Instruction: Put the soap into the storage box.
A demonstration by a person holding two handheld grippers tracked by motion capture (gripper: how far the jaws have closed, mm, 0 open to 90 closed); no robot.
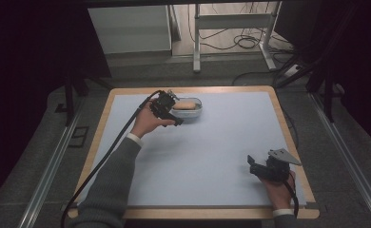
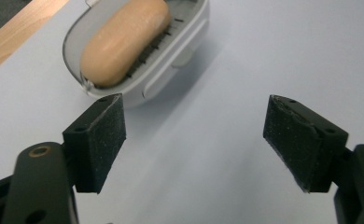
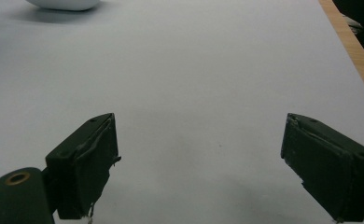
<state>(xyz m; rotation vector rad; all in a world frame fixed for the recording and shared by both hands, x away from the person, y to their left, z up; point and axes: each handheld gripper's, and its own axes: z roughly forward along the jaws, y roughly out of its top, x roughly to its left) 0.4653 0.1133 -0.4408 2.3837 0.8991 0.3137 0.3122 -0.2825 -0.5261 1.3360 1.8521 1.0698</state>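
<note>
Now left hand-held gripper (image 2: 194, 140) wide, empty.

An oblong orange bar of soap (image 2: 124, 42) lies in an oval grey plastic soap dish (image 2: 189, 32), which stands on a pale sheet-covered wooden table (image 1: 212, 156) near its far edge, left of centre. The left gripper (image 1: 174, 116) sits just beside the dish, apparently not touching it. The right gripper (image 1: 251, 164) is well apart, near the front right corner.

The left tongs (image 1: 176, 114) sit far out on an outstretched, grey-sleeved forearm, jaws spread wide with nothing between them. The right tongs (image 1: 251, 164) rest close in, jaws likewise parted and empty.
</note>
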